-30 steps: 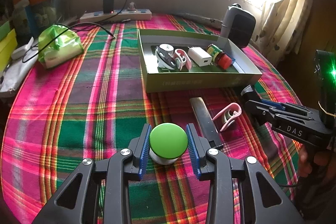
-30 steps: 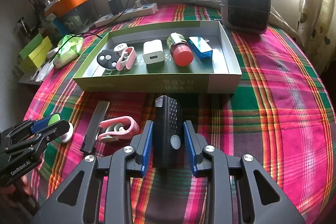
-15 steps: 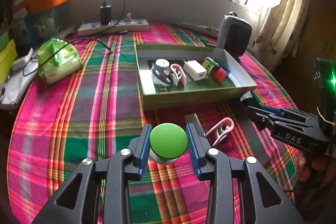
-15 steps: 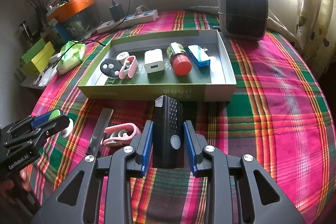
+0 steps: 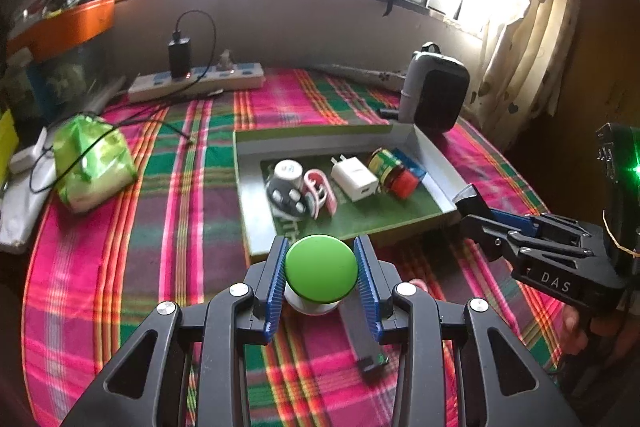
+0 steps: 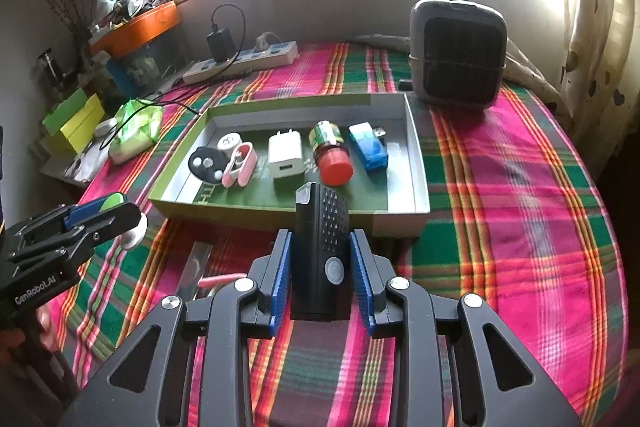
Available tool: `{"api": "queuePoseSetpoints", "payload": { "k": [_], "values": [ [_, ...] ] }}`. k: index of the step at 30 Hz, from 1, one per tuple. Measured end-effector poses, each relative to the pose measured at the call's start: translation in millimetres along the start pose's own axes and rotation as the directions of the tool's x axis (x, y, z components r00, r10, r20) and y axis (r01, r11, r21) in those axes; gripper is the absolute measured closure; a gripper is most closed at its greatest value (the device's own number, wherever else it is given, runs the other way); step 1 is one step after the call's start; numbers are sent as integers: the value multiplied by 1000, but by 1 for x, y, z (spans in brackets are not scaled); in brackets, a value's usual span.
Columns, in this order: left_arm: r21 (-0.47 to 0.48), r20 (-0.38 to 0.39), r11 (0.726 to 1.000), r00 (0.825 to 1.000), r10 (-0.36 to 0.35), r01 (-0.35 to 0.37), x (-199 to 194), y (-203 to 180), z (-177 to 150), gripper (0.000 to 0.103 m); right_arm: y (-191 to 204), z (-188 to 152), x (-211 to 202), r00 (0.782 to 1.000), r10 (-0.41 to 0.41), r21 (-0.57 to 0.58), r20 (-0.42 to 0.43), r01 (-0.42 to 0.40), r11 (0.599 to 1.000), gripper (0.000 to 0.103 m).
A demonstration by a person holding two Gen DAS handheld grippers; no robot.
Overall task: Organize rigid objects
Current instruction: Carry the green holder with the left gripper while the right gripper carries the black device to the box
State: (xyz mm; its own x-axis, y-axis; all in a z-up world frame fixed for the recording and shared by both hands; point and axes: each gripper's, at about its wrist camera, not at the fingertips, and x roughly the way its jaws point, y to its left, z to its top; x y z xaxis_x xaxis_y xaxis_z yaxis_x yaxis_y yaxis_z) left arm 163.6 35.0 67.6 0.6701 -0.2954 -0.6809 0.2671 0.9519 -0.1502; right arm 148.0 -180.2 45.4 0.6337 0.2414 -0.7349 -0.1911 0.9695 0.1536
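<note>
Grippers both held loads above the plaid cloth (image 6: 520, 187) as we saw it: our left gripper (image 5: 321, 277) clamped a green-capped knob (image 5: 321, 269), our right gripper (image 6: 321, 267) gripped a black torch (image 6: 320, 247), each near the tray's (image 6: 416, 163) front wall.

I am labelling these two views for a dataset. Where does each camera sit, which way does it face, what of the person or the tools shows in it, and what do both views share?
Left wrist: on the left tool, facing the window over the tray; it grips a green-capped object; the right tool shows at right.
Right wrist: on the right tool, facing the same way; it grips a black device; the left tool shows at left.
Shared: the tray, white charger, power strip and heater.
</note>
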Motion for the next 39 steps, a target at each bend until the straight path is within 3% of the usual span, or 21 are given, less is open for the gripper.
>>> {"api": "queuePoseSetpoints", "payload": {
  "k": [16,39],
  "values": [
    [-7,-28,998,998,-57,56,45,-16,34,71,-23,37,23,1000,-19,5,-7,19,1000,72],
    [9,-121,999,991,-49,51,96,-25,34,71,-37,47,66,996,-15,14,-86,16,1000,72]
  ]
}}
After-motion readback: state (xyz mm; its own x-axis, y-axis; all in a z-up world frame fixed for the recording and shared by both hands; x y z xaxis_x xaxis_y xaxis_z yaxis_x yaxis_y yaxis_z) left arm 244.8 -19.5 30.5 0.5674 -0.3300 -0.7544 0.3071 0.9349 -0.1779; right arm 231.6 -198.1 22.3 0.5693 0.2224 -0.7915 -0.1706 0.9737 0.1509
